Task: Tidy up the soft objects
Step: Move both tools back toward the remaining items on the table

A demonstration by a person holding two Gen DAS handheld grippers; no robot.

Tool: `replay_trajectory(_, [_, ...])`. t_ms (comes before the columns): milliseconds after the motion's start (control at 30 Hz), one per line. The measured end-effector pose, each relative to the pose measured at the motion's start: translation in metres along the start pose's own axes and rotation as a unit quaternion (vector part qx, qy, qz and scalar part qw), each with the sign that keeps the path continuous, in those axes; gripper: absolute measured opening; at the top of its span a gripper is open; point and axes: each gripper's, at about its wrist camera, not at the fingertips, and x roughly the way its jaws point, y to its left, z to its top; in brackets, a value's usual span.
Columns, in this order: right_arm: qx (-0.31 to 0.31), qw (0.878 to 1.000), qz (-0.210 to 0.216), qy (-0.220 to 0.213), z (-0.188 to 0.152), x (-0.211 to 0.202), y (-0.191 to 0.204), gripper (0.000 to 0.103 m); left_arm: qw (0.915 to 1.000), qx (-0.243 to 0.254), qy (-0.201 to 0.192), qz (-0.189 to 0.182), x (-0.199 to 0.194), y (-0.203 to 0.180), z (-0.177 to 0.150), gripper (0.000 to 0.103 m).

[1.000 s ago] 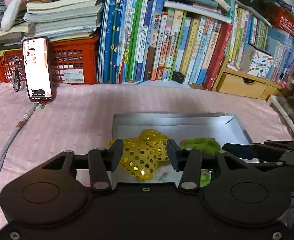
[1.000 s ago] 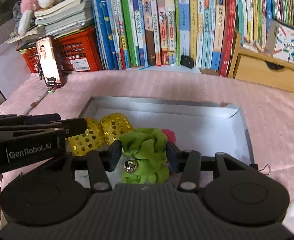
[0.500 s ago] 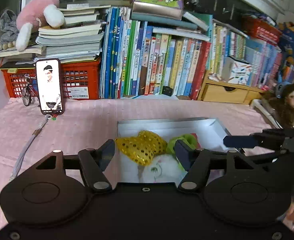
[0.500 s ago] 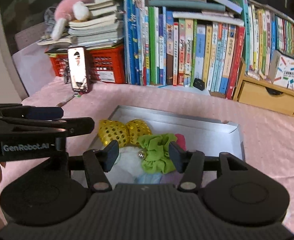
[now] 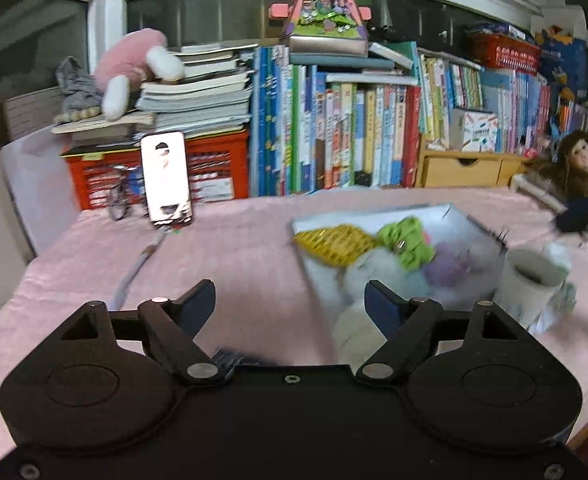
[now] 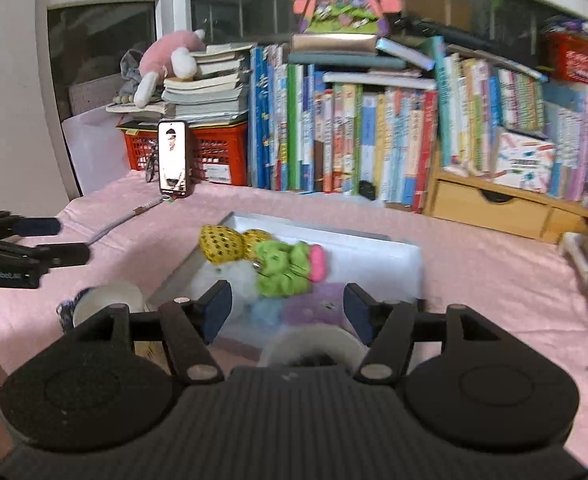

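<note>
left gripper (image 5: 289,300): spread wide, holding nothing
right gripper (image 6: 285,304): spread wide, empty; over tray's near end
tray (image 6: 374,246): heaped; green scrunchie (image 6: 281,266) could spill
mug (image 5: 534,284): at tray's 3 o'clock; a careless sweep could topple it

Left tool (image 5: 289,304) and right tool (image 6: 285,308), jaws wide apart, empty.

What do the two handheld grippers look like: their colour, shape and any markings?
Both are matte black plastic. The left gripper and the right gripper each have two round housings, silver pivot screws and dark blue finger pads. White "GenRobot.AI" lettering marks the left one's side. No cables or sleeves show.
</note>
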Motion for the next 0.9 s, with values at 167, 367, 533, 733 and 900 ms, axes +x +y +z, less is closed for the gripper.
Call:
replay_trajectory(167, [-0.011,0.999,-0.029,-0.007,-0.03,-0.027,-0.02,0.076,0.9996,-0.001,0.009,0.028,-0.008,0.015,-0.038,0.082])
replay_trajectory(367, [-0.066,0.996,-0.049,0.025,-0.081,-0.022,-0.011,0.076,0.9977,-0.034,0.007,0.059,0.003,0.027,-0.078,0.082])
replay_trajectory(533, [-0.035,0.998,-0.024,0.044,-0.114,-0.004,-0.005,0.07,0.9964,-0.041,0.006,0.074,0.02,0.024,-0.098,0.082])
replay_trajectory(733, [0.011,0.999,-0.036,0.029,-0.124,0.013,-0.009,0.07,0.9959,-0.027,0.0,0.086,0.037,0.017,-0.102,0.082])
replay_trajectory(900, [0.012,0.998,-0.051,0.029,-0.119,0.026,-0.013,0.07,0.9962,-0.016,0.002,0.086,0.047,0.011,-0.102,0.082])
